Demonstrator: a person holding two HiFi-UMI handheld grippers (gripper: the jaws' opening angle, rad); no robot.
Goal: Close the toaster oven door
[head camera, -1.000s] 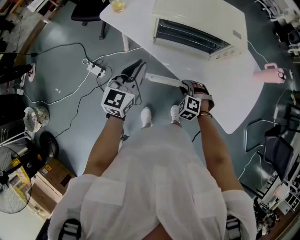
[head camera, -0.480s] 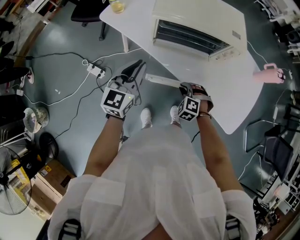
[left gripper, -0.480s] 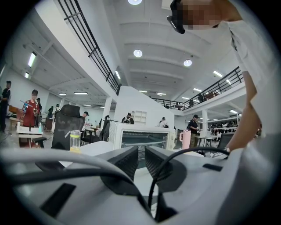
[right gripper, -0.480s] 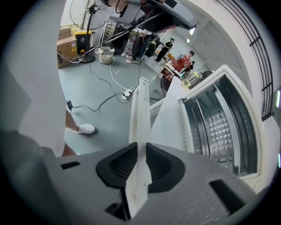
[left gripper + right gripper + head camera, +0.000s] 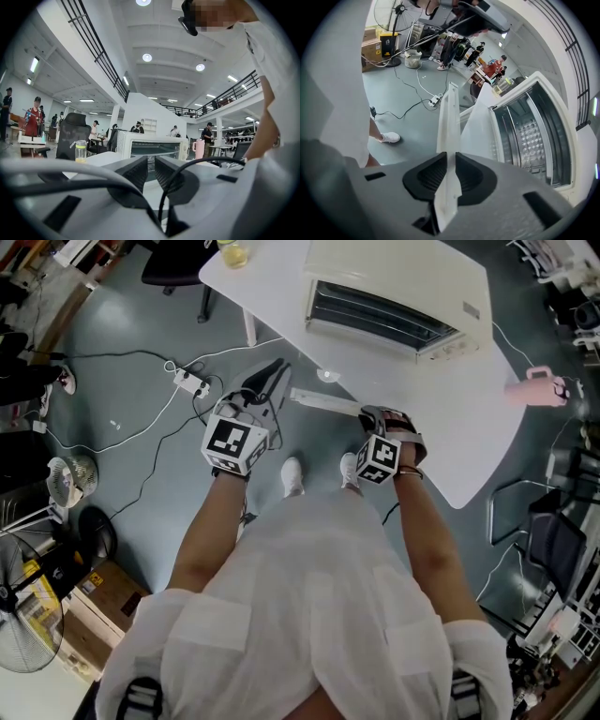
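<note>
A white toaster oven (image 5: 394, 287) stands on the white table (image 5: 469, 446) with its door (image 5: 480, 124) hanging open toward me. The door's long white handle bar (image 5: 323, 401) runs along its front edge. My right gripper (image 5: 371, 414) points steeply down and is shut on the right end of that bar (image 5: 448, 122); its jaws have just been closing with the bar between them. In the right gripper view the open cavity with its wire rack (image 5: 534, 136) shows. My left gripper (image 5: 270, 376) hovers level at the table's left edge, jaws together with nothing in them, facing the oven (image 5: 150, 147).
A cup with a yellow lid (image 5: 234, 249) stands at the table's far left corner. A pink jug (image 5: 539, 388) is at the right. On the floor lie a power strip (image 5: 192, 381) and cables, with fans (image 5: 23, 615) at the left. Chairs (image 5: 553, 531) stand at the right.
Almost nothing differs in the head view. The right gripper's marker cube has shifted a trace at the handle's end; the left hand and the door stay where they were.
</note>
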